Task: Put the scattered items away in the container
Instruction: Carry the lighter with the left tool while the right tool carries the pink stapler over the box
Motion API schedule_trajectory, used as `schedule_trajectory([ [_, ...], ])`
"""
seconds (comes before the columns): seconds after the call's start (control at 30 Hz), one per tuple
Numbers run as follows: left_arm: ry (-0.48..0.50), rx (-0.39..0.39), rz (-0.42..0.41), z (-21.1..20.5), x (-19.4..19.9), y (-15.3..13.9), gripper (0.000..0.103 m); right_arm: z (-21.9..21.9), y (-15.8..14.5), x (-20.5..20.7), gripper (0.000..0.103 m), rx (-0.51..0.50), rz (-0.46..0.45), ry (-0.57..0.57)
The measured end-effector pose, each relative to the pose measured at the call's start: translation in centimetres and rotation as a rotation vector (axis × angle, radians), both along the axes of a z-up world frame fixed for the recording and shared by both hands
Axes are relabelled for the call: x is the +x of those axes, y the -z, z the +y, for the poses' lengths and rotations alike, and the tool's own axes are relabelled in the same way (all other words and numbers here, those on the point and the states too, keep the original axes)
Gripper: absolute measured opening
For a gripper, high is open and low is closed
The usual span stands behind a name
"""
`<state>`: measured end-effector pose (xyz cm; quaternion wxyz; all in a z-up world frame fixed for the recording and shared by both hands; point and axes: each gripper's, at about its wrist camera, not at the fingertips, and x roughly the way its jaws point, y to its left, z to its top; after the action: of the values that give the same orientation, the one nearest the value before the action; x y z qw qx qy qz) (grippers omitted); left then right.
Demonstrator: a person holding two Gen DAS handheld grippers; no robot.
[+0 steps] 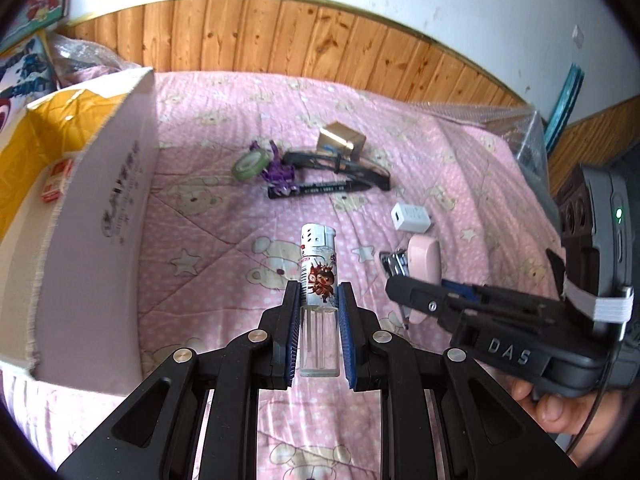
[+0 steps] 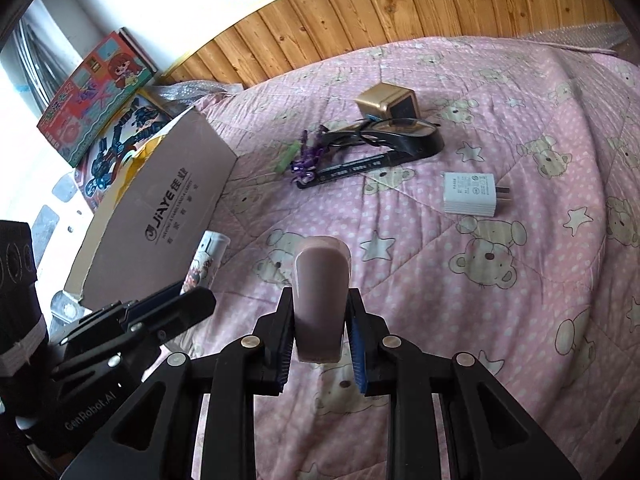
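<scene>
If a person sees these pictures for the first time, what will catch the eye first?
First, the two loaded grippers: the left gripper holds a lighter, and the right gripper holds a pink stapler. Next, the open cardboard box on the left of the pink quilt.

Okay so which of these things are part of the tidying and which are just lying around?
Job:
lighter in left gripper
pink case in right gripper
white charger
black pen
green tape
cardboard box

Lying about:
picture books
bubble wrap
</scene>
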<state>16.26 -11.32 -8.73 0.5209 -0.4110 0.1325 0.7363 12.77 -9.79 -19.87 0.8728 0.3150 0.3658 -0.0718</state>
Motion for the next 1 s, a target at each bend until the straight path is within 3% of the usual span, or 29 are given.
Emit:
schedule_trajectory([
  [0.6,-0.066,0.142,-0.028,-6.0,-1.8,-4.6,0.019,6.1,-5.0,-0.7,0.026,-0.118,-0.07,-0.133],
  [1.0,-0.151,0.21,-0.036,-9.7,-5.0,-6.9,0.019,9.9,-8.8,1.3,0.026,-0.192,-0.123,-0.271],
])
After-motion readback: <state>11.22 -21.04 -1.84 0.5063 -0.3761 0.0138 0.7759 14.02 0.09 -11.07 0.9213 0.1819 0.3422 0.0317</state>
